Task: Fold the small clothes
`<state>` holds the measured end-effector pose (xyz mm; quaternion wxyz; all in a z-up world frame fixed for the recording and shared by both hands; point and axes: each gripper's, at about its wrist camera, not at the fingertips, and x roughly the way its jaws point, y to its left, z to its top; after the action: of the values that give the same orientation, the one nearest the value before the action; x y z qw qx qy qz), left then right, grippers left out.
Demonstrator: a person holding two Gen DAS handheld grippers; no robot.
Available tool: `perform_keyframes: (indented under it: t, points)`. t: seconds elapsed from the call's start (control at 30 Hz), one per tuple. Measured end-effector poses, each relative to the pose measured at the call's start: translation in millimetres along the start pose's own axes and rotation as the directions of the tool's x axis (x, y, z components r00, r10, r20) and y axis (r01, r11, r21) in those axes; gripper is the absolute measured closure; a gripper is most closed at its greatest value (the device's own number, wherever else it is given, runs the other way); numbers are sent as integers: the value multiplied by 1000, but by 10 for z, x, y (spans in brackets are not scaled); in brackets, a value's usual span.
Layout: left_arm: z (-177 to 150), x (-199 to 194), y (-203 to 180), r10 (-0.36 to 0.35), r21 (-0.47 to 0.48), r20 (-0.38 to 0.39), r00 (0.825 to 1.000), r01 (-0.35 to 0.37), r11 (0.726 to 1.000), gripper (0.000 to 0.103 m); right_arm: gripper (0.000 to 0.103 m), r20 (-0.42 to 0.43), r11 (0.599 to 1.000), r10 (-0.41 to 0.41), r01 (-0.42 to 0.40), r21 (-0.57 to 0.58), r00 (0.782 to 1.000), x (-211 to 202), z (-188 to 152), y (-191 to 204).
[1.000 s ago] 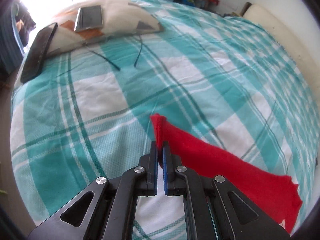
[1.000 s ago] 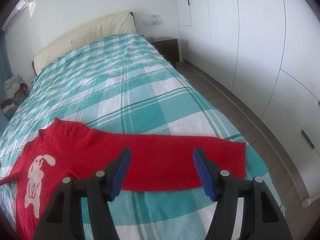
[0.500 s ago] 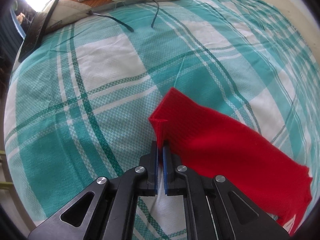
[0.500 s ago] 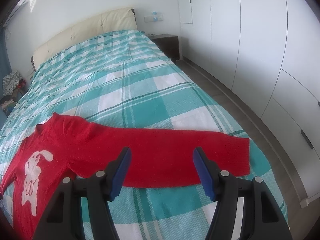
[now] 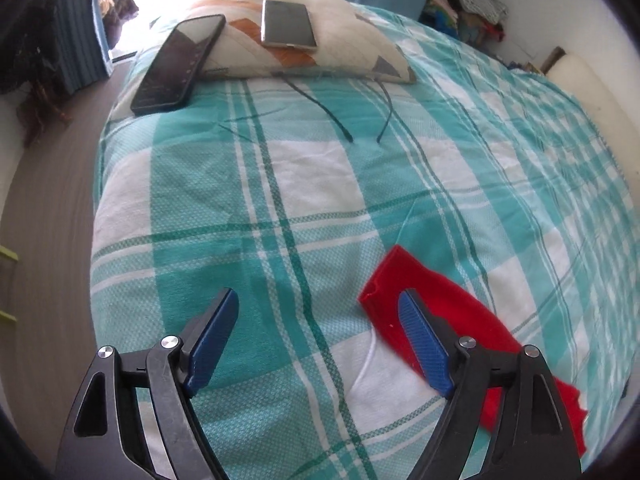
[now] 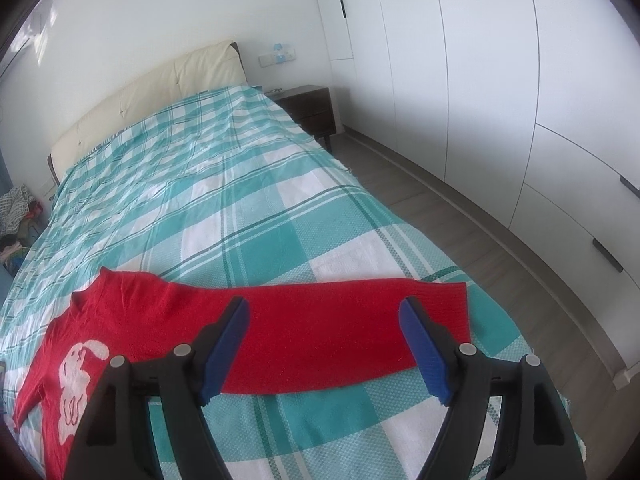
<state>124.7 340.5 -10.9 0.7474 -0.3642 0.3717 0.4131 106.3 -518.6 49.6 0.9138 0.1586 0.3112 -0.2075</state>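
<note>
Both our tongs have just spread apart, empty. The red sweater [image 6: 168,320] lies flat on the bed [image 6: 240,208], its sleeve [image 6: 328,332] running left-right just beyond our right gripper [image 6: 324,344]; our left gripper [image 5: 316,340] hangs left of the other cuff [image 5: 384,284].

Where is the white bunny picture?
In the right wrist view, the white bunny picture is on the chest of the red knitted sweater, at the lower left, lying on the teal checked bedspread.
</note>
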Motion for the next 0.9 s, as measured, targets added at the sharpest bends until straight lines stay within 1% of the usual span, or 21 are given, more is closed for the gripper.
perform_keyframes:
  t: [0.07, 0.1, 0.2, 0.27, 0.3, 0.4, 0.47, 0.63, 0.73, 0.9]
  points:
    - [14, -110, -39, -39, -8, 54, 998, 39, 999, 16, 26, 25, 1000, -10, 10, 14, 1000, -40, 25, -37]
    - [11, -163, -94, -58, 7, 78, 995, 57, 998, 15, 24, 36, 1000, -16, 15, 21, 999, -58, 36, -50]
    - [-62, -316, -349, -111, 110, 137, 984, 96, 989, 12, 22, 55, 999, -26, 23, 40, 998, -82, 61, -91]
    - [-153, -452, -522, -150, 194, 178, 972, 115, 974, 11, 22, 55, 999, -26, 23, 49, 998, -73, 74, -108]
    - [-199, -511, -613, -168, 236, 199, 966, 119, 964, 8, 22, 54, 998, -24, 21, 53, 998, -67, 76, -113]
    - [-344, -662, -828, -210, 349, 238, 948, 118, 930, 7, 22, 52, 998, -22, 19, 57, 998, -57, 74, -119]
    - [-440, -719, -926, -232, 406, 238, 943, 120, 906, 7, 22, 52, 998, -21, 18, 53, 998, -54, 73, -117]
    - [-606, -714, -1098, -262, 493, 193, 946, 137, 859, 6, 22, 54, 999, -11, 8, 51, 999, -57, 59, -101]
    - [-657, -710, -1152, -262, 520, 186, 947, 131, 844, 6, 22, 58, 999, -9, 6, 49, 998, -69, 56, -89]
    - [-722, -718, -1191, -263, 540, 182, 947, 127, 832, 6, 22, 51, 999, -3, 1, 49, 999, -69, 56, -80]
